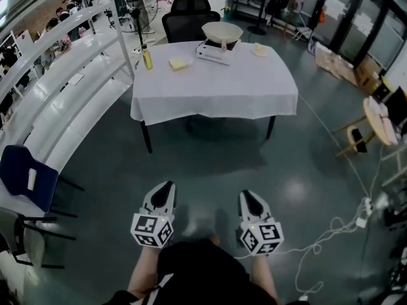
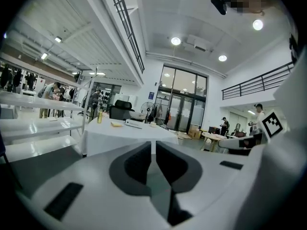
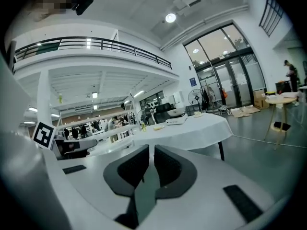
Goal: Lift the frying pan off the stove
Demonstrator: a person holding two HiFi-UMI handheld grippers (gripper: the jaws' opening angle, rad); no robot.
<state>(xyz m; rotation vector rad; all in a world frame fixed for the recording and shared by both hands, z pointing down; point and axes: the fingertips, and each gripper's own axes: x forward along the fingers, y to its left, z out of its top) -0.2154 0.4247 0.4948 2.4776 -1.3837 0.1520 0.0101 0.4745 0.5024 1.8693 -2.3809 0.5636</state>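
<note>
Grey hall floor, with a white-clothed tabletop [image 1: 216, 88] at upper centre. On it, the pale bowl-shaped frying pan [image 1: 222, 30] sits on a flat white stove [image 1: 213, 56]. The pan is probably rigid and smooth, and no handle shows, so the rim looks like the hold. Left gripper [image 1: 166, 187] and right gripper [image 1: 248, 196], lower centre, well apart from it: jaws closed, empty.

A white cloth [image 1: 216, 91] at upper centre hangs soft and matt. The grey floor [image 1: 210, 170] is smooth and glossy. At the right edge, a round table [image 1: 379, 130] looks like pale wood. At the bottom, the left gripper [image 1: 168, 185] and right gripper [image 1: 247, 195] show matt pale plastic.
</note>
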